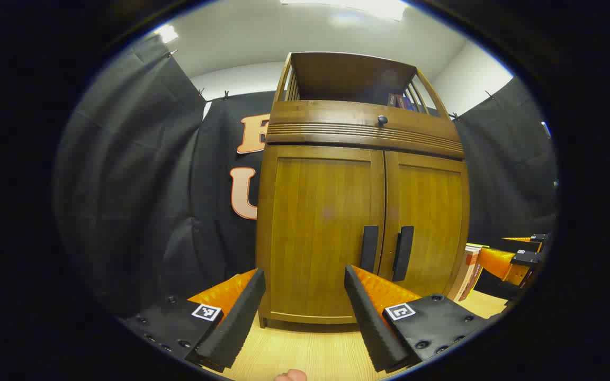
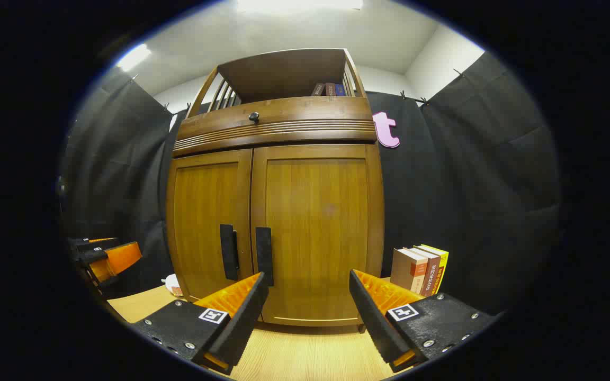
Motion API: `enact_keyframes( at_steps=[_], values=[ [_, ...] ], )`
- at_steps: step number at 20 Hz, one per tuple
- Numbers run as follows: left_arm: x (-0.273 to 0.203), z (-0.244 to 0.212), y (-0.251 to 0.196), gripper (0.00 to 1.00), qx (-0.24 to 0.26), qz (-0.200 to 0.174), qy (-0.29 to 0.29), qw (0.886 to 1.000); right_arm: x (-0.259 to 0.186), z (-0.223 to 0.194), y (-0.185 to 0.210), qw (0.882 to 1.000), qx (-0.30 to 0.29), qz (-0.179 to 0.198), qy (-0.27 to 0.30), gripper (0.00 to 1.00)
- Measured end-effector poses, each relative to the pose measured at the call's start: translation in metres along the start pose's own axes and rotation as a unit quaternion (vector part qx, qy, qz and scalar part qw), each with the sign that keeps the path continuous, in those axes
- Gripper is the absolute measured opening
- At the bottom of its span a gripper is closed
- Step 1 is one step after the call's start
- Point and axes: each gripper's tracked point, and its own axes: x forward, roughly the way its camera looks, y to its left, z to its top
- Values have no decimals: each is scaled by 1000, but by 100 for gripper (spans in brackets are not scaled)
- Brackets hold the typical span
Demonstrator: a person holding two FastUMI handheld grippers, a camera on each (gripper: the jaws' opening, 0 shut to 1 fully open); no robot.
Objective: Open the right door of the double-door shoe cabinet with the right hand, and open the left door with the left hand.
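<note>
Both shoe cabinet [image 1: 360, 211] doors closed. Left gripper [image 1: 305, 312] & right gripper [image 2: 307, 312] hover in front above tabletop [image 2: 305, 354], jaws spread wide, holding nothing.

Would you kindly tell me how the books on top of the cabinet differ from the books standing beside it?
The books on top sit high in the cabinet's railed shelf with dark spines; the books beside it stand on the tabletop, with paler and yellow covers. Both groups stand upright.

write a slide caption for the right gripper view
Open right gripper faces the shoe cabinet, both doors shut.
</note>
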Motion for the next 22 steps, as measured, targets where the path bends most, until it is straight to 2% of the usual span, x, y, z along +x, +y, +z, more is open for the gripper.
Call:
enact_keyframes(
  at_steps=[7, 8, 9, 12, 15, 16, 18, 22],
  values=[
    [1, -3, 0, 97, -1, 2, 5, 1000, -3, 6, 0, 1000, 0, -5, -3, 94],
    [0, -3, 0, 96, 1, 3, 5, 1000, -3, 5, 0, 1000, -3, -6, -3, 98],
    [0, -3, 0, 99, 1, 3, 6, 1000, -3, 6, 0, 1000, -6, -5, -4, 94],
    [1, -4, 1, 94, 2, 5, 6, 1000, -3, 4, 1, 1000, -6, -5, -3, 94],
    [0, -5, 1, 99, -2, 7, 12, 1000, -1, 3, 0, 1000, -3, -6, 1, 94],
    [0, -6, 2, 94, -4, 7, 15, 1000, 1, 2, 1, 1000, -1, -6, 2, 94],
    [0, -2, 1, 94, -6, 6, 7, 1000, 1, 6, 2, 1000, -1, -4, -2, 90],
    [-3, 7, 0, 94, -2, 6, -4, 1000, -4, 11, 8, 1000, -14, 10, -15, 98]
  ],
)
